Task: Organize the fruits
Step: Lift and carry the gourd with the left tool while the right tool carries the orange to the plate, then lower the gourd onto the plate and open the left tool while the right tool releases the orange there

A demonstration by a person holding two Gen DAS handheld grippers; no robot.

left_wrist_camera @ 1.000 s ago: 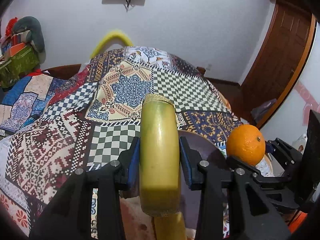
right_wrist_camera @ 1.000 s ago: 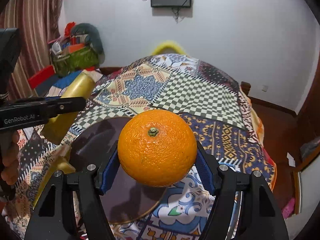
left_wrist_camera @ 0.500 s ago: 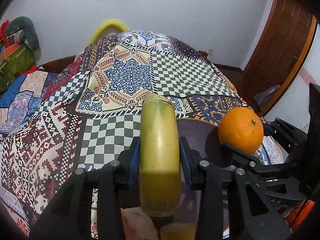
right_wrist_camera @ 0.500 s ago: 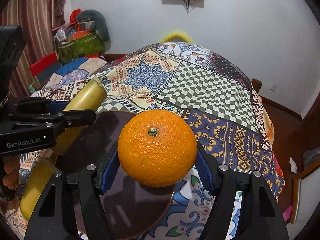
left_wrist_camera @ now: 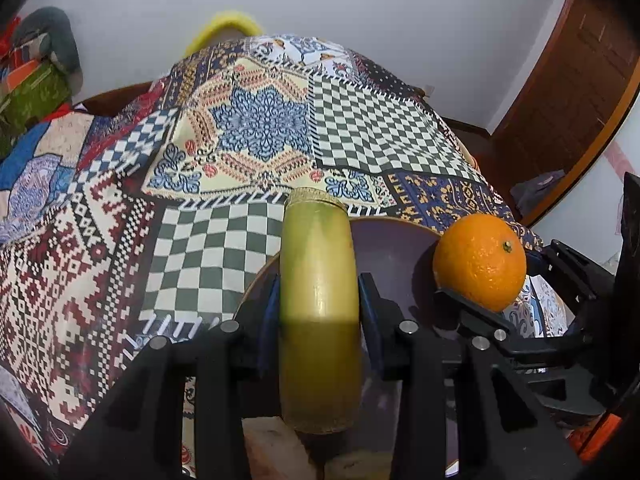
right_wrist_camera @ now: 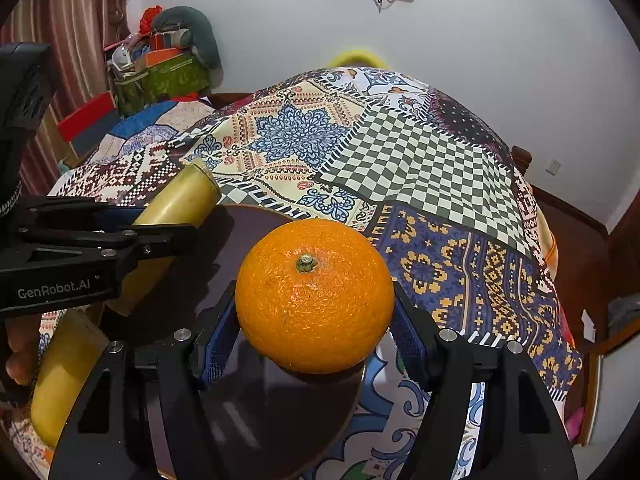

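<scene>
Both grippers have come lower over the dark plate. Left gripper clamps the yellow-green stalk above the plate's left rim; right gripper clasps the orange over its middle.

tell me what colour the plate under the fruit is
Dark purple-brown plate with a tan rim; clearest in the right wrist view.
</scene>
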